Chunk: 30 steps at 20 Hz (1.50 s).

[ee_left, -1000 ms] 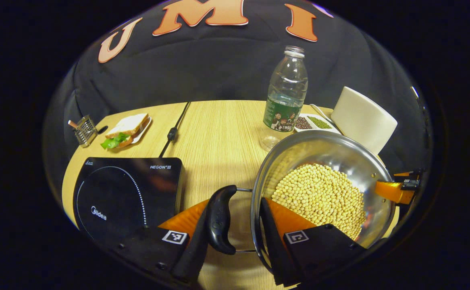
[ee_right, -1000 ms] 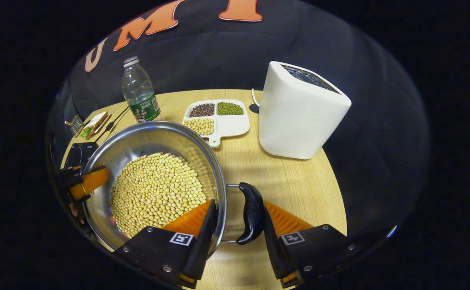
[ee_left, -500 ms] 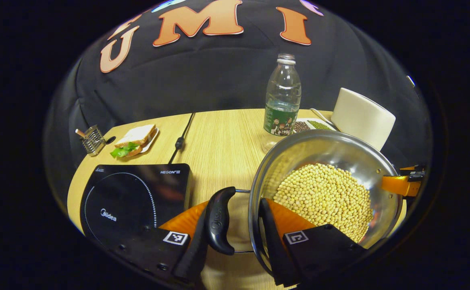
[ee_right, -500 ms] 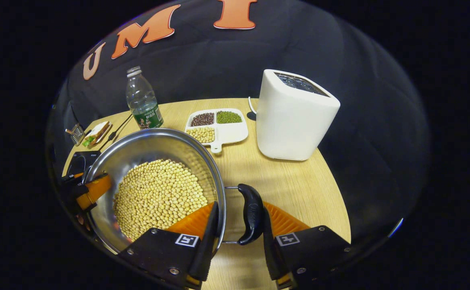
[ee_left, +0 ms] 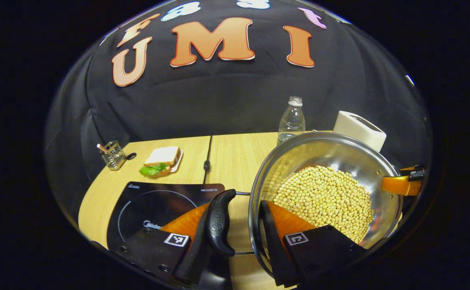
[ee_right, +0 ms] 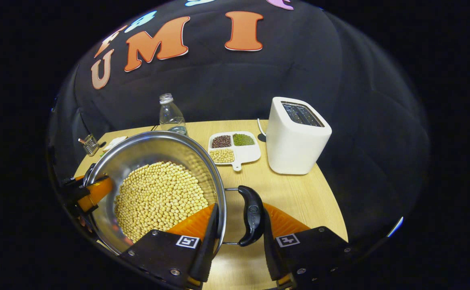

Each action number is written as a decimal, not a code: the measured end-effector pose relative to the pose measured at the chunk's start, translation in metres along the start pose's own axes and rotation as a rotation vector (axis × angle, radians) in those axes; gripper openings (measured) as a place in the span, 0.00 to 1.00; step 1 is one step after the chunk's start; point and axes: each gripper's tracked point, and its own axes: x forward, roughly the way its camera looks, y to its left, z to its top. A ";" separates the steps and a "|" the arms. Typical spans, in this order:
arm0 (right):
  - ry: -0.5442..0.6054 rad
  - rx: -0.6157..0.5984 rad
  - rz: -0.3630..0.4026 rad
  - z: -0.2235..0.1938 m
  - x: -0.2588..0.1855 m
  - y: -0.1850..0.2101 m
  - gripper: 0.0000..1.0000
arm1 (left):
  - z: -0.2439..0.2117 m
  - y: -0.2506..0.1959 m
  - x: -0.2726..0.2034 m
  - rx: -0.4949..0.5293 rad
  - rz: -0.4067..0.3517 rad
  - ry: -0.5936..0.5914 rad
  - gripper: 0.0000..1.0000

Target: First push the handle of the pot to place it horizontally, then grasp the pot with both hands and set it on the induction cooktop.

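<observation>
Your worktop point(ee_left: 235, 153) shows bare wood between the cooktop point(ee_left: 154, 205) and the pot point(ee_left: 323, 153), and a further open strip in front of the toaster point(ee_right: 297, 137) in the right gripper view.

Your pot of beans point(ee_left: 325, 197) sits to the right of the cooktop in the left gripper view; whether it rests on the wood or is held clear of it cannot be told. Its rim hides the lower part of the bottle point(ee_left: 291, 121) behind it.

Your left tool point(ee_left: 239, 229) brackets the pot's near edge: one finger lies inside the rim against the wall, the other presses the outer face of the black handle point(ee_left: 219, 223), so handle and rim are pinched together.

Your right tool point(ee_right: 237, 225) holds the opposite handle point(ee_right: 251, 215) and rim the same way.

The divided dish point(ee_right: 233, 147) sits just beside the toaster. The sandwich point(ee_left: 160, 159) and small wire holder point(ee_left: 114, 155) lie near the worktop's far left edge.
</observation>
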 end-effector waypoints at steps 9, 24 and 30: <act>-0.055 -0.066 0.060 0.027 -0.031 0.093 0.55 | 0.012 0.086 -0.043 -0.057 0.069 -0.039 0.72; -0.109 -0.156 0.187 0.041 -0.055 0.229 0.54 | 0.008 0.228 -0.099 -0.136 0.219 -0.065 0.72; -0.100 -0.161 0.214 0.035 -0.047 0.269 0.51 | -0.005 0.263 -0.106 -0.167 0.258 -0.053 0.75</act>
